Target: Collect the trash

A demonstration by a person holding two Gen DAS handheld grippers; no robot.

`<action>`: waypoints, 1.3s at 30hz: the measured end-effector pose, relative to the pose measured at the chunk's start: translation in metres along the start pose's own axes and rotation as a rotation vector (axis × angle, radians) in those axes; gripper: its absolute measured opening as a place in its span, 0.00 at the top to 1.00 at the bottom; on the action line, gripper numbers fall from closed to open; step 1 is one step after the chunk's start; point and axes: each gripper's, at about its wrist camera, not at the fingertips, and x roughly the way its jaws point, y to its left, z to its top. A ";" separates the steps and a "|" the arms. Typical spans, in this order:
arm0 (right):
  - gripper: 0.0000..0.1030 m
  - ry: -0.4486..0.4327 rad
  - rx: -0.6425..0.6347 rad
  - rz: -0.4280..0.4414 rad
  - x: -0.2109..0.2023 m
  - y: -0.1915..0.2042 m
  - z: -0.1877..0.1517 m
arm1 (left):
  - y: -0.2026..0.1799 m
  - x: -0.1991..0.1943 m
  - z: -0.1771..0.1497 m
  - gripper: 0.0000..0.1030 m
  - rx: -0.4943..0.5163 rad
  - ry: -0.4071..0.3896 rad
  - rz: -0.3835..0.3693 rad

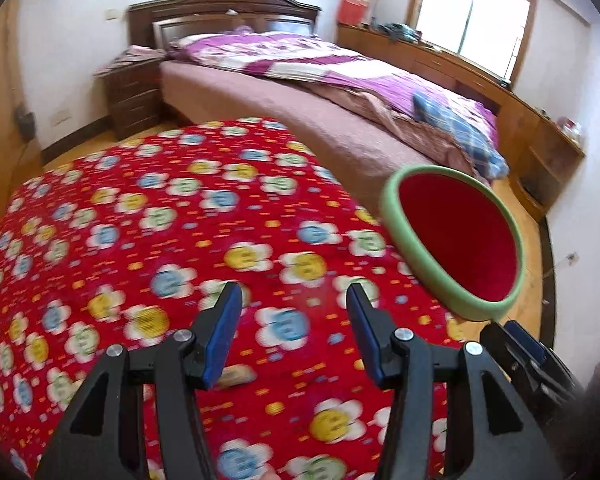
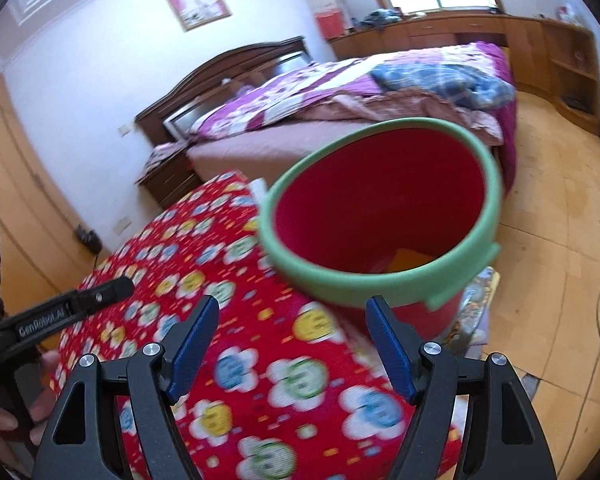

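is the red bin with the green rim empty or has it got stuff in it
Not empty. The right wrist view looks into the bin and shows something yellow-orange at the bottom; what it is, cannot tell.

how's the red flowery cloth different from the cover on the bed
The red flowery cloth is bright red with blue, yellow and green flowers; the bed cover is purple and white. The red cloth lies smooth and flat; the bed cover is rumpled, with a blue plaid cloth on it. Both are patterned fabrics.

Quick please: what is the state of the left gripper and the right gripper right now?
Left gripper: open, holding nothing, above the flowered red cloth.
Right gripper: open, holding nothing, near the red bin with the green rim.
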 end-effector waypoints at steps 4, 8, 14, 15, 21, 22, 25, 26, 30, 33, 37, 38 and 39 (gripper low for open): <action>0.26 0.006 -0.056 0.028 -0.002 0.026 -0.007 | 0.022 -0.015 -0.009 0.47 -0.030 -0.020 0.045; 0.26 0.005 -0.102 0.035 -0.003 0.045 -0.013 | 0.045 -0.032 -0.021 0.47 -0.074 -0.034 0.079; 0.26 -0.012 -0.150 0.048 -0.011 0.068 -0.021 | 0.067 -0.052 -0.037 0.47 -0.109 -0.050 0.137; 0.26 -0.015 -0.157 0.053 -0.012 0.072 -0.022 | 0.070 -0.055 -0.040 0.47 -0.118 -0.051 0.143; 0.26 -0.037 -0.208 0.050 -0.019 0.090 -0.026 | 0.084 -0.070 -0.053 0.47 -0.147 -0.066 0.171; 0.26 -0.042 -0.215 0.048 -0.021 0.091 -0.027 | 0.086 -0.073 -0.054 0.47 -0.149 -0.072 0.175; 0.26 -0.075 -0.251 0.016 -0.024 0.099 -0.029 | 0.090 -0.079 -0.058 0.47 -0.161 -0.089 0.191; 0.26 -0.077 -0.257 0.013 -0.024 0.101 -0.030 | 0.091 -0.080 -0.059 0.47 -0.165 -0.091 0.196; 0.26 -0.081 -0.276 0.011 -0.024 0.106 -0.032 | 0.097 -0.081 -0.063 0.47 -0.174 -0.096 0.216; 0.26 -0.084 -0.289 0.007 -0.023 0.109 -0.034 | 0.100 -0.079 -0.065 0.47 -0.181 -0.096 0.225; 0.26 -0.092 -0.299 0.000 -0.023 0.110 -0.036 | 0.104 -0.076 -0.069 0.47 -0.192 -0.094 0.225; 0.26 -0.091 -0.300 0.002 -0.022 0.110 -0.036 | 0.105 -0.075 -0.069 0.47 -0.196 -0.092 0.224; 0.26 -0.086 -0.299 0.001 -0.021 0.110 -0.036 | 0.106 -0.074 -0.069 0.47 -0.199 -0.090 0.221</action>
